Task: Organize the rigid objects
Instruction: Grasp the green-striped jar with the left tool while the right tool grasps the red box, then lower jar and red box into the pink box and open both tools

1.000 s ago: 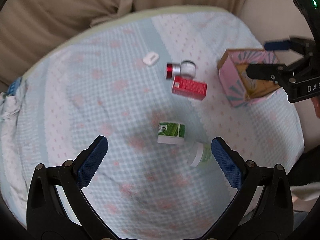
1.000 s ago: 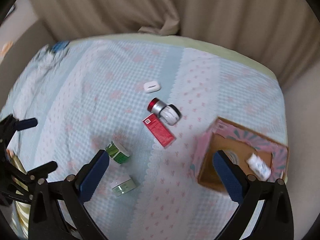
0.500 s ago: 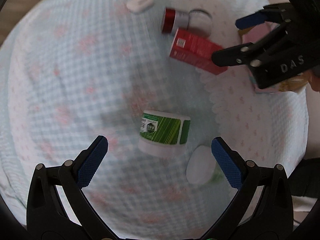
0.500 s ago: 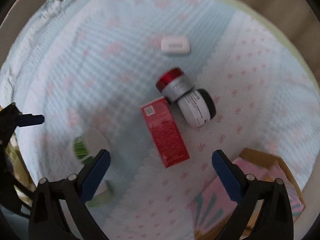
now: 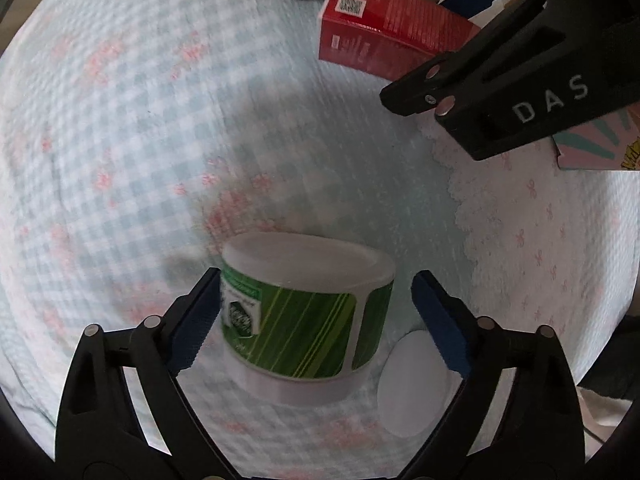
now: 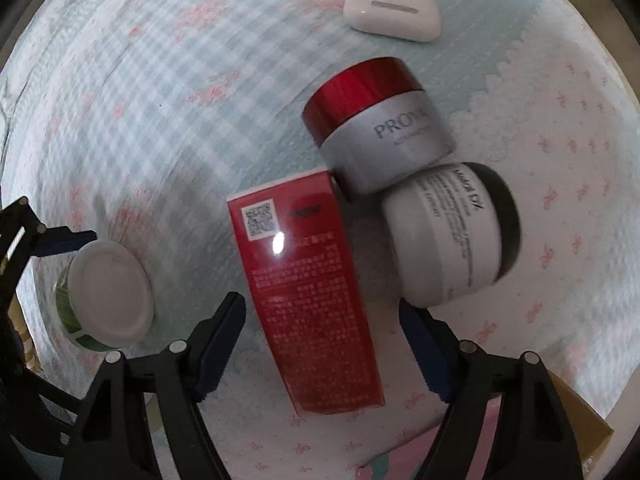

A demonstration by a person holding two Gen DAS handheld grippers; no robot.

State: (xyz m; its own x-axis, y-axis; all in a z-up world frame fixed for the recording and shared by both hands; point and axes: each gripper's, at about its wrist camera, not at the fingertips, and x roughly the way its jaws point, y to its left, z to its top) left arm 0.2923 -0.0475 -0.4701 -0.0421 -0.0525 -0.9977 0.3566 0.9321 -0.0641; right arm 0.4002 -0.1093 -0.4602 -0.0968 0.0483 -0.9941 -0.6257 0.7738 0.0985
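Observation:
A green-and-white jar lies on the checked cloth between the fingers of my open left gripper; the left pad is at its side, the right pad stands apart. It also shows in the right wrist view. A second white-lidded jar lies just right of it. My open right gripper straddles a flat red box without touching it; the box also shows in the left wrist view. A red-lidded silver jar and a black-lidded white jar lie beside the box.
A white earbud case lies farther back on the cloth. A pink patterned cardboard box stands at the right, its corner also in the right wrist view. The right gripper's black body hangs over the red box.
Both grippers have moved down and forward. The left now straddles the green jar, the right straddles the red box. Nothing has been picked up.

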